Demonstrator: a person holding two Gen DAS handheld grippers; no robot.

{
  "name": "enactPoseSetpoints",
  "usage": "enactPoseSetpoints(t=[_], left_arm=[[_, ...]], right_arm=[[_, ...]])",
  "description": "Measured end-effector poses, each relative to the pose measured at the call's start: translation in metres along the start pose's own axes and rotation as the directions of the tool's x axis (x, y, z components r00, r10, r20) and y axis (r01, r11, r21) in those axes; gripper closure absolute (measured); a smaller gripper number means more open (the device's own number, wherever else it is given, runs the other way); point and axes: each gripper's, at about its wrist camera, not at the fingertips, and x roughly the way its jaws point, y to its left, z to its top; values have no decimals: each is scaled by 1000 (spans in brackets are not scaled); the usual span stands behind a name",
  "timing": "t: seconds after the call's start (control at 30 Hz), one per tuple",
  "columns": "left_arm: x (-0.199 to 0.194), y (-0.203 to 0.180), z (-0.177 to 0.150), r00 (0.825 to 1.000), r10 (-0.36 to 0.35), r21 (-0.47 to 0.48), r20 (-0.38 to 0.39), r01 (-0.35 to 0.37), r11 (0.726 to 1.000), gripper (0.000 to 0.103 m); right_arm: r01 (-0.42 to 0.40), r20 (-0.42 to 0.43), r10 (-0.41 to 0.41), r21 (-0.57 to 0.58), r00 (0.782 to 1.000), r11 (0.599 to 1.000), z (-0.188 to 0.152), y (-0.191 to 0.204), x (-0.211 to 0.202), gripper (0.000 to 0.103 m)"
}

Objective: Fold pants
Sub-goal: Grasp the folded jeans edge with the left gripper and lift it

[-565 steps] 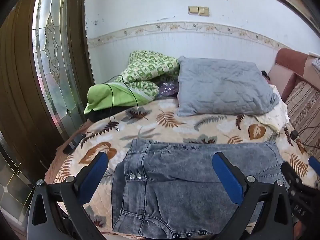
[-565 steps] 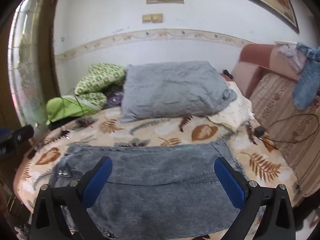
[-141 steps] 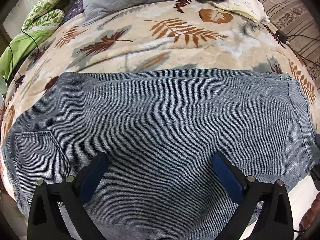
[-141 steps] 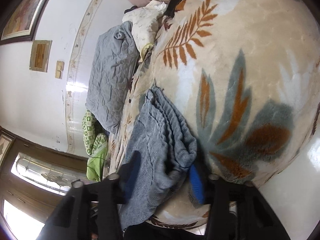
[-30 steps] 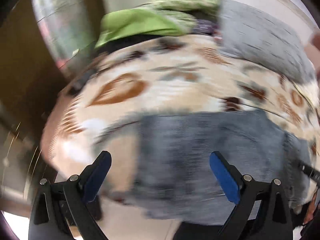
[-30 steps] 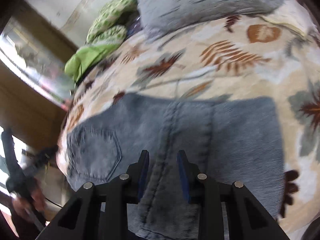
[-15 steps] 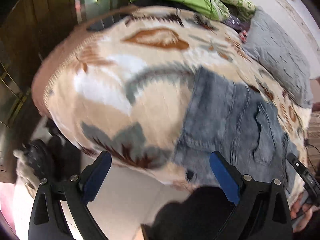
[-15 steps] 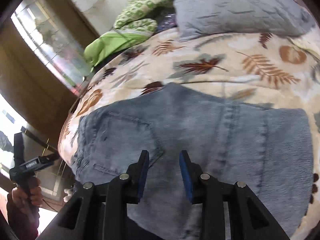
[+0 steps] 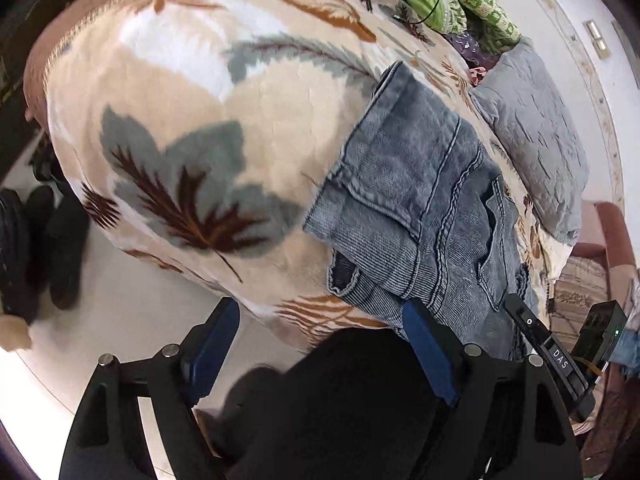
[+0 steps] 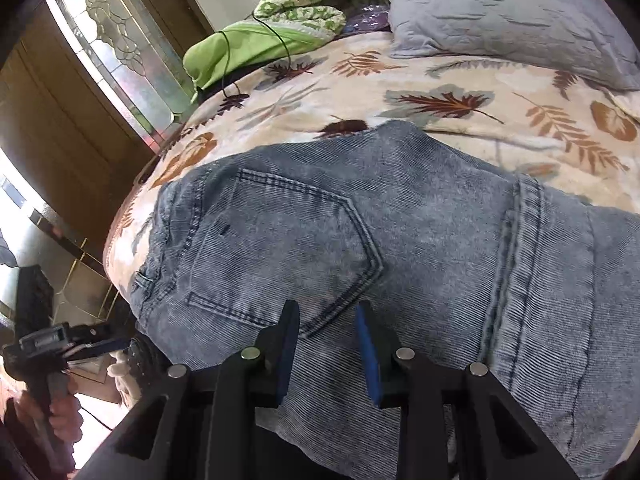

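Observation:
Grey-blue jeans [image 10: 400,232] lie folded lengthwise on the leaf-print blanket [image 10: 460,80], back pocket [image 10: 280,240] up. My right gripper [image 10: 328,344] hovers just over the pocket's lower corner, its jaws narrowly apart with only flat denim showing in the gap and nothing pinched. In the left wrist view the waist end of the jeans [image 9: 420,200] lies at the bed's near edge. My left gripper [image 9: 320,340] points down there with its jaws closing; the blanket's edge and a dark trouser leg [image 9: 340,400] lie between them, and its right pad [image 9: 428,344] is beside the waistband corner.
A grey pillow [image 10: 500,12] and green bedding with a black cable [image 10: 256,44] lie at the far side of the bed. A glass door [image 10: 116,44] stands at the left. Dark shoes [image 9: 44,248] sit on the pale floor. A sofa arm [image 9: 608,232] is at the right.
The left gripper has sunk and rolled toward the bed's near edge, and its jaws stand closer together. The right gripper has slid left over the denim, from the centre seam to the back pocket.

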Motion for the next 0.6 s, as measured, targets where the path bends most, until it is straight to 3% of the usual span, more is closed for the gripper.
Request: enactPoseSetpoints(t=[0.23,0.6], left_arm=[[10,-12,-6,992,-116,-7,45,116,993,19],[27,-15,0,979,-194,-39,60,197,980,19]], right_arm=[[11,-24,-11,-7,1000,1000,-5,1,18,71],[7,-30,-8,-21,1000,1000,-5,0,20,71]])
